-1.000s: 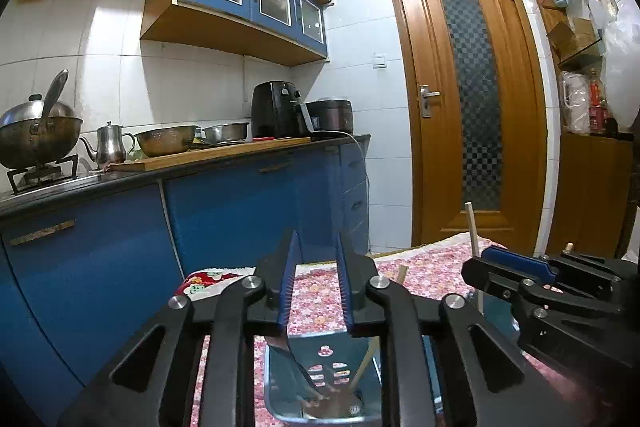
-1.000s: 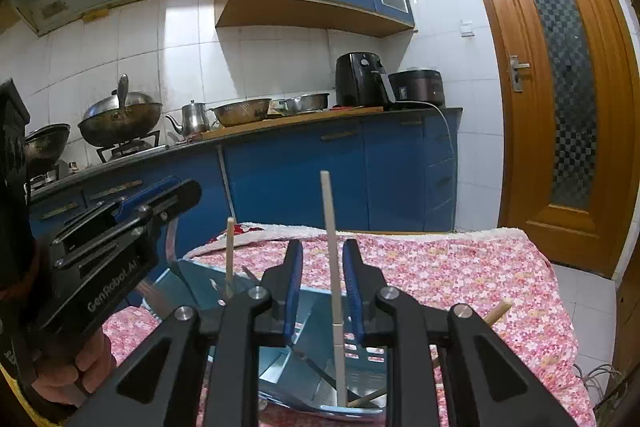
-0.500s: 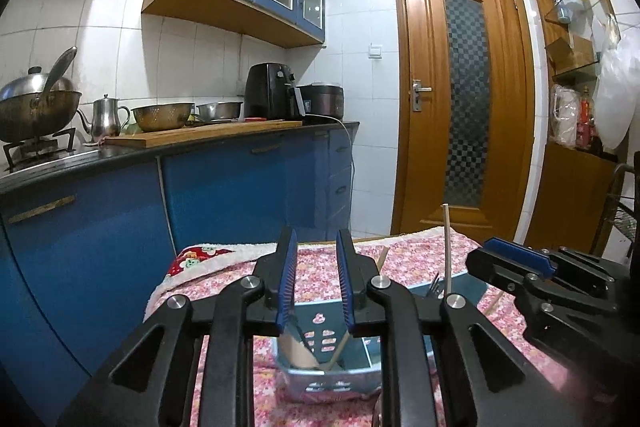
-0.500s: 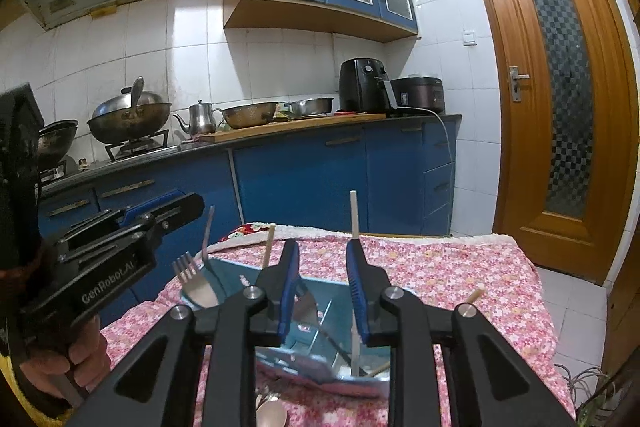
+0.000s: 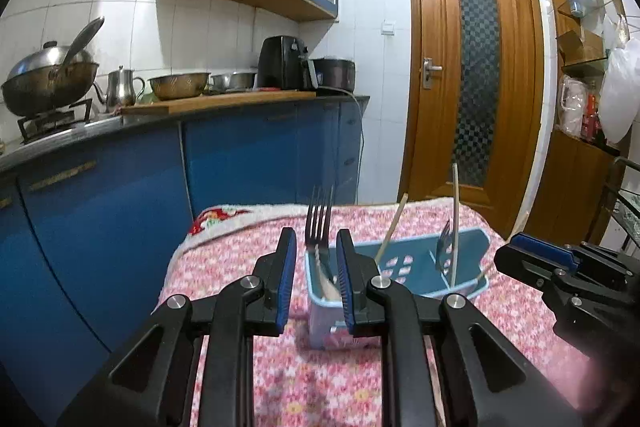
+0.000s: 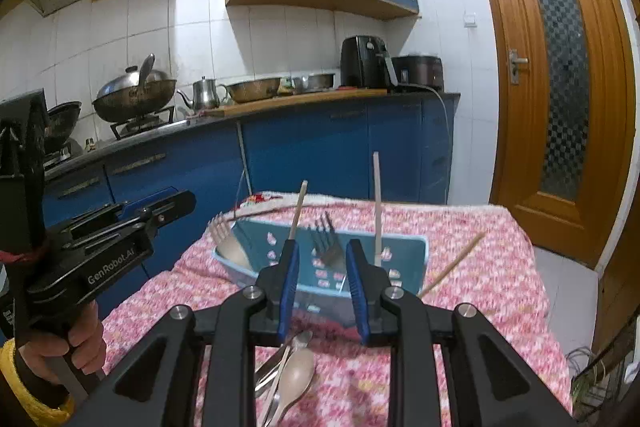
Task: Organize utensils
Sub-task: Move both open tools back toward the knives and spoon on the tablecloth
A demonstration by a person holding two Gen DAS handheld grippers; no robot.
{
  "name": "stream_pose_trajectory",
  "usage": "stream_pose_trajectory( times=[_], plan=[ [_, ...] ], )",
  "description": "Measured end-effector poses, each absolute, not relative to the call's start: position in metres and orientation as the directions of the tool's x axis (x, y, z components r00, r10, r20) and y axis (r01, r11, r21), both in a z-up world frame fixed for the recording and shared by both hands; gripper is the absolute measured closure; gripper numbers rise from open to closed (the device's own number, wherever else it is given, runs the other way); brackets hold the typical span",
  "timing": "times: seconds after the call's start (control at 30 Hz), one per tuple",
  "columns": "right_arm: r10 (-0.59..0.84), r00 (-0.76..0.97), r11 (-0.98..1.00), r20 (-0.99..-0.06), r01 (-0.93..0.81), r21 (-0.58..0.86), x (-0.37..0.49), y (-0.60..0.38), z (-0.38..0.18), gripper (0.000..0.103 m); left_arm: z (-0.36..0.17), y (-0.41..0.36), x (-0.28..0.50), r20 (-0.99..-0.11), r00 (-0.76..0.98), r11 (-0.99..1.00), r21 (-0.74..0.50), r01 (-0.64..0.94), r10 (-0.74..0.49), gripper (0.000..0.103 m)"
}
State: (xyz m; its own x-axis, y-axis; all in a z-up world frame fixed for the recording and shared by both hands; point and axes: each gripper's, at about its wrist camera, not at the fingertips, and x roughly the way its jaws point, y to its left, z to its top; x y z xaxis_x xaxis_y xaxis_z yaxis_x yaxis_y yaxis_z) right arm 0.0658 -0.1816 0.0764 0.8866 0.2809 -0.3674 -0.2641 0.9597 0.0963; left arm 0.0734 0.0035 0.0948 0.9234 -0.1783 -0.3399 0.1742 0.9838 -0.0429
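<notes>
While both tongs hover above the desk (image 6: 480, 279) with its pink floral cloth, the left tongs (image 5: 316, 267) and the right tongs (image 6: 322, 281) each stand slightly parted with nothing between the pads. The blue caddy (image 6: 404, 251) sits at twelve o'clock from the right tongs, holding forks (image 6: 326, 241) and upright chopsticks (image 6: 376, 203). Loose spoons (image 6: 294, 377) lie at six o'clock of it, on the cloth. One chopstick (image 6: 452, 263) lies at three o'clock.

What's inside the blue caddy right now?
In the blue caddy: two forks and two chopsticks, all upright. Its walls hide the bottom.
</notes>
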Motion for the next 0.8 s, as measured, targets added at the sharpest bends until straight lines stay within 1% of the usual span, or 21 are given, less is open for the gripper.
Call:
stream_pose_trajectory(
  times=[0.2,0.37,0.47,0.6,0.8],
  plan=[
    [0.270,0.854,0.963,-0.446,-0.243,0.118,0.060,-0.176,0.064,0.076,0.084,0.002,0.064,-0.412,0.887,0.977,-0.042,0.209,-0.208,0.083],
    [0.273,0.805,0.962,-0.527,-0.227,0.151,0.059,-0.174,0.050,0.076,0.073,-0.007,0.056,-0.439,0.874,0.973,0.000,0.232,-0.209,0.083],
    [0.269,0.777,0.963,-0.569,-0.213,0.164,0.059,-0.175,0.039,0.076,0.066,-0.010,0.054,-0.465,0.858,0.970,0.001,0.244,-0.216,0.083],
    [0.267,0.752,0.963,-0.603,-0.190,0.189,0.059,-0.177,0.029,0.076,0.055,-0.012,0.057,-0.518,0.821,0.963,-0.017,0.269,-0.239,0.083],
    [0.262,0.719,0.963,-0.644,-0.152,0.221,0.057,-0.184,0.014,0.076,0.037,-0.023,0.062,-0.594,0.763,0.951,-0.010,0.309,-0.254,0.083]
  ],
)
